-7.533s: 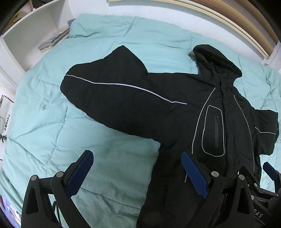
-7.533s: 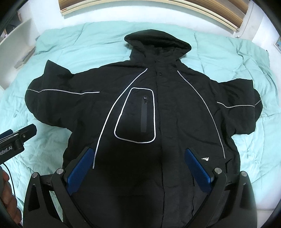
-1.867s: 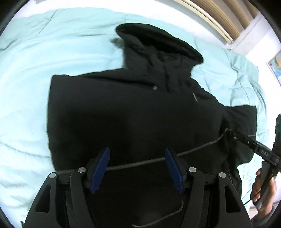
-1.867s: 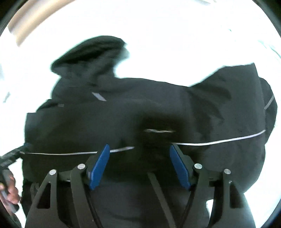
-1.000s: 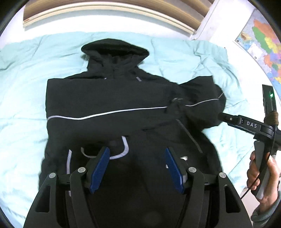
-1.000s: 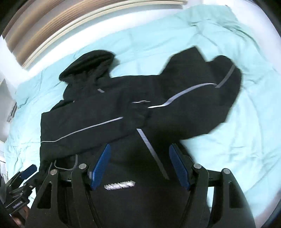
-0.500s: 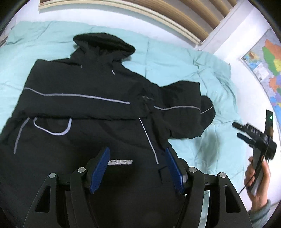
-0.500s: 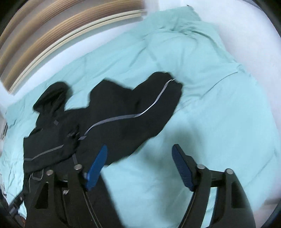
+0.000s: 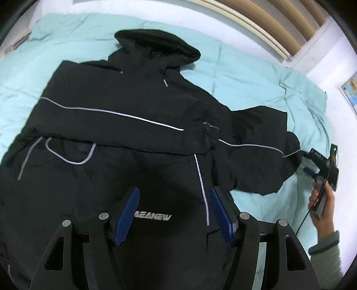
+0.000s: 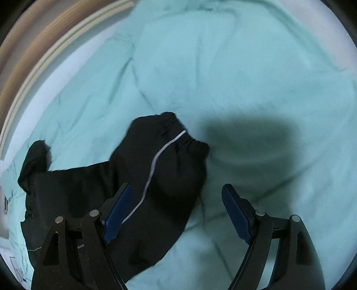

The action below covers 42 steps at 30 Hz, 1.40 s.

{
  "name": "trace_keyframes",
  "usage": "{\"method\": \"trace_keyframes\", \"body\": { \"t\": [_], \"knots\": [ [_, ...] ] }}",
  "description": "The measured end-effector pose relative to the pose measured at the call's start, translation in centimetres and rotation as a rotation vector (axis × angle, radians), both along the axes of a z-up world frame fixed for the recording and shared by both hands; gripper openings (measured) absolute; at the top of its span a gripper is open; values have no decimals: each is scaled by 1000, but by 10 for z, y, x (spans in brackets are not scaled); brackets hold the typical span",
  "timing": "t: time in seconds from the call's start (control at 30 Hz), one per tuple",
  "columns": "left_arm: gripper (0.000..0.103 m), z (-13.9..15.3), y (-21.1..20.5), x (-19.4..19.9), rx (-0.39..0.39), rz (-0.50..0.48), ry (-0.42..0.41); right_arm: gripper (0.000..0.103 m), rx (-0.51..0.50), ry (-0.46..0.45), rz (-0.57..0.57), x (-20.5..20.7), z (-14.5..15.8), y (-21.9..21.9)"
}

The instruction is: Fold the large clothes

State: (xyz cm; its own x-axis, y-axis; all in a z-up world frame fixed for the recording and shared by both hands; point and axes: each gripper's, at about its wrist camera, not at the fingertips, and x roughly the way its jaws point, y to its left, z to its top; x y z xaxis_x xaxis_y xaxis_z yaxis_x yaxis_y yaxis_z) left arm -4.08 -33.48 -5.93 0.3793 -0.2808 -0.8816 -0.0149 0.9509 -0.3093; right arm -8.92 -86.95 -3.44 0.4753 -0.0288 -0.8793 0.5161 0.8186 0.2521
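A black hooded jacket (image 9: 133, 107) with thin white piping lies face up on a teal duvet (image 9: 256, 80). Its left sleeve is folded across the chest; its right sleeve (image 9: 258, 154) still lies stretched out to the right. My left gripper (image 9: 174, 214) is open and empty, hovering over the lower front near the white logo. My right gripper (image 10: 176, 214) is open and empty, just above the cuff end of the outstretched sleeve (image 10: 165, 160). It also shows in the left wrist view (image 9: 321, 160), at that sleeve's cuff.
The duvet (image 10: 245, 78) covers the whole bed. A wooden slatted headboard (image 9: 267, 20) runs along the far side. A white wall with a map is at the right (image 9: 350, 89).
The right gripper has swung away from the jacket's middle to the right sleeve's cuff and come lower over it. The left gripper has drifted slightly, still over the lower front.
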Motion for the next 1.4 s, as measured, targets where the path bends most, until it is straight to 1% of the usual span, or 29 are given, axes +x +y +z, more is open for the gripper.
{"method": "trace_keyframes", "body": {
  "t": [0.07,0.13,0.3,0.37,0.4,0.47,0.5,0.53,0.57,0.63,0.67,0.7,0.73,0.77,0.8,0.83,0.87,0.9,0.97,1.0,1.03,1.07,1.13,1.27,1.4],
  "knots": [
    [67,-4,-9,5,12,-9,11,84,12,16,2,7,-12,-7],
    [67,-10,-22,11,32,-38,24,84,24,28,9,11,-20,-10],
    [67,-19,-49,18,69,-112,41,84,20,17,88,27,-33,-2],
    [67,-21,-56,18,80,-135,46,81,27,1,114,33,-35,3],
    [67,-22,-59,19,85,-144,49,77,15,-6,115,33,-33,5],
    [67,-24,-63,19,85,-159,54,47,13,-25,123,33,-31,7],
    [67,-25,-64,19,84,-164,56,37,13,-41,121,29,-28,8],
    [67,-25,-65,19,85,-168,57,22,10,-55,124,26,-25,9],
    [67,-26,-65,20,86,-173,58,17,6,-74,132,21,-19,12],
    [67,-26,-66,21,93,-178,54,16,-65,-108,135,7,6,20],
    [67,-26,-66,22,96,-179,52,16,-141,-117,126,-3,23,24],
    [67,-26,-65,22,98,-176,50,16,-228,-123,95,-15,39,25],
    [67,-27,-64,23,95,-170,50,16,-280,-127,59,-22,50,23],
    [67,-28,-63,23,88,-164,52,16,-310,-131,12,-36,60,15],
    [67,-29,-61,24,80,-161,55,16,-290,-134,-45,-50,65,0],
    [67,-32,-60,25,70,-159,62,16,-250,-128,-71,-57,62,-10],
    [67,-34,-60,26,67,-158,66,16,-184,-103,-92,-61,51,-23],
    [67,-37,-59,27,66,-159,73,16,-161,-77,-104,-61,41,-27],
    [67,-44,-57,28,79,-160,82,16,-149,15,-114,-59,9,-34],
    [67,-50,-55,29,93,-157,93,16,-143,45,-115,-57,-2,-37],
    [67,-54,-53,29,102,-152,108,16,-140,67,-119,-54,-10,-38],
    [67,-59,-48,30,98,-146,126,16,-146,75,-125,-52,-11,-37],
    [67,-60,-36,29,71,-134,131,16,-151,58,-123,-51,3,-30],
    [67,-51,-9,32,51,-114,102,16,-152,-41,-68,-56,45,4],
    [67,-32,22,37,34,-106,52,16,-155,-114,51,-55,81,77]
  ]
}}
